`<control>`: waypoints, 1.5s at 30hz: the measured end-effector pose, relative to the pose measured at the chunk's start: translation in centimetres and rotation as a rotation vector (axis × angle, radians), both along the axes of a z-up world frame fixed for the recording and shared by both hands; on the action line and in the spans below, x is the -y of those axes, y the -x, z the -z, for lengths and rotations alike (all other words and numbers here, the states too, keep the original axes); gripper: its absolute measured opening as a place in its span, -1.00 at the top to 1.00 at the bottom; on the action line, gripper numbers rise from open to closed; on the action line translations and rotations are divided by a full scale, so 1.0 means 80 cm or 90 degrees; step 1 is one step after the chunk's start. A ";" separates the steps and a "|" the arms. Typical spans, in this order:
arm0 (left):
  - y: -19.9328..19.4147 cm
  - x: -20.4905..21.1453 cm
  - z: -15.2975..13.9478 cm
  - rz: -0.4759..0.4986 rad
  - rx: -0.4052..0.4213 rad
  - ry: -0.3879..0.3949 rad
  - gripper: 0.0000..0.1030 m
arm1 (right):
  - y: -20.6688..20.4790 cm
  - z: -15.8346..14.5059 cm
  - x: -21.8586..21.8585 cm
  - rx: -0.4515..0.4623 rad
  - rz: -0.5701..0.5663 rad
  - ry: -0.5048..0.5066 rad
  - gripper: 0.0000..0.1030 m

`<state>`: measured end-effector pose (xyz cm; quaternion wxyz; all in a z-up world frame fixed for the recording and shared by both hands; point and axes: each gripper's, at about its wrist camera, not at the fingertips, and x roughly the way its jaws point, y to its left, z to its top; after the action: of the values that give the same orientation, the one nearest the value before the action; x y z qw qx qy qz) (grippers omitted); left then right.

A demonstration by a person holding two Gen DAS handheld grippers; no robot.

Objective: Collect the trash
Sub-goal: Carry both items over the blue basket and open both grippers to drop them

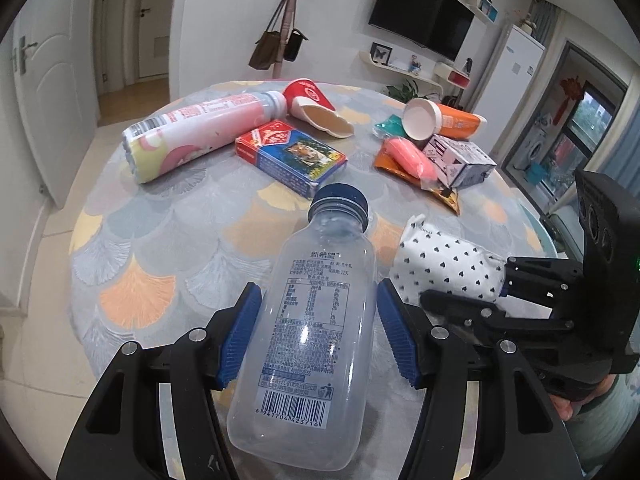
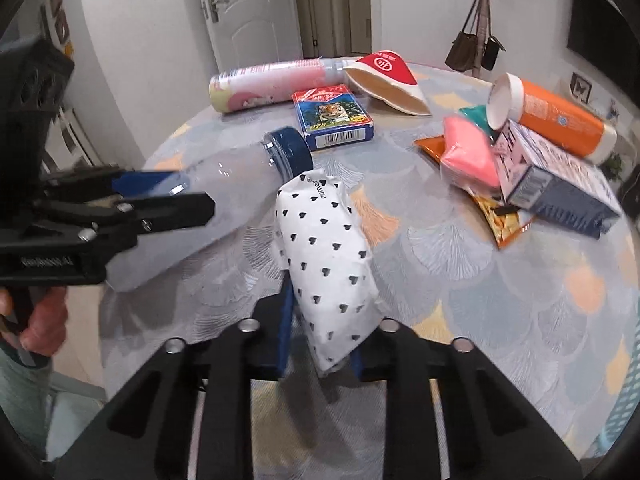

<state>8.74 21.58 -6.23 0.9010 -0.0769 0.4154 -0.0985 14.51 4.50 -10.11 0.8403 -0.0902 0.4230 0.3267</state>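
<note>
Two claws at work over a cluttered round table (image 1: pixel 132 240) in a white-walled living room.
The left claw (image 1: pixel 318 330) grasps a clear plastic bottle with a blue cap (image 1: pixel 308 320); beside it, the right claw (image 2: pixel 320 344) is clenched on a white heart-dotted tissue pack (image 2: pixel 324 256). Beyond them on the fan-patterned cloth lie a pink bottle (image 1: pixel 196 132) and a blue carton (image 1: pixel 292 156).

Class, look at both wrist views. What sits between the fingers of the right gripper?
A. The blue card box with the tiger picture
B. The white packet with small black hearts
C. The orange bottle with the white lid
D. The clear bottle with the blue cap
B: in the right wrist view the right gripper pinches the white heart-print packet, while the clear bottle lies between the left gripper's fingers.
</note>
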 end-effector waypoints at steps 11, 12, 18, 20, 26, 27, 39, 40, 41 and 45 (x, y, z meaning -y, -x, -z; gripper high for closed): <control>0.004 0.039 -0.014 0.044 0.024 0.004 -0.04 | 0.004 -0.040 0.066 0.052 0.091 -0.061 0.73; 0.004 0.044 -0.017 0.049 0.027 0.004 -0.04 | 0.005 -0.045 0.071 0.060 0.096 -0.062 0.73; 0.000 0.072 -0.012 0.073 0.013 -0.031 -0.05 | 0.009 -0.065 0.105 0.088 0.130 -0.079 0.73; -0.002 0.085 0.000 0.074 -0.013 -0.070 -0.07 | 0.007 -0.065 0.115 0.085 0.145 -0.083 0.73; -0.001 0.100 0.010 0.062 -0.031 -0.105 -0.06 | 0.001 -0.060 0.149 0.066 0.184 -0.108 0.73; -0.002 0.101 0.010 0.060 -0.029 -0.103 -0.06 | 0.000 -0.060 0.155 0.065 0.190 -0.113 0.73; -0.002 0.142 -0.042 0.115 0.063 -0.007 -0.05 | 0.005 -0.084 0.235 0.094 0.277 -0.154 0.73; -0.004 0.151 -0.046 0.122 0.071 -0.007 -0.05 | 0.005 -0.086 0.245 0.097 0.287 -0.159 0.73; -0.005 0.158 -0.050 0.129 0.076 -0.005 -0.05 | 0.004 -0.088 0.250 0.098 0.295 -0.161 0.73; -0.022 0.194 -0.066 0.162 0.092 0.002 -0.05 | 0.004 -0.090 0.284 0.102 0.337 -0.168 0.73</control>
<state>10.50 6.10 -0.94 0.9086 -0.0175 0.3560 -0.2178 14.22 -18.20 -2.94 0.9314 0.1076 0.3182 0.1401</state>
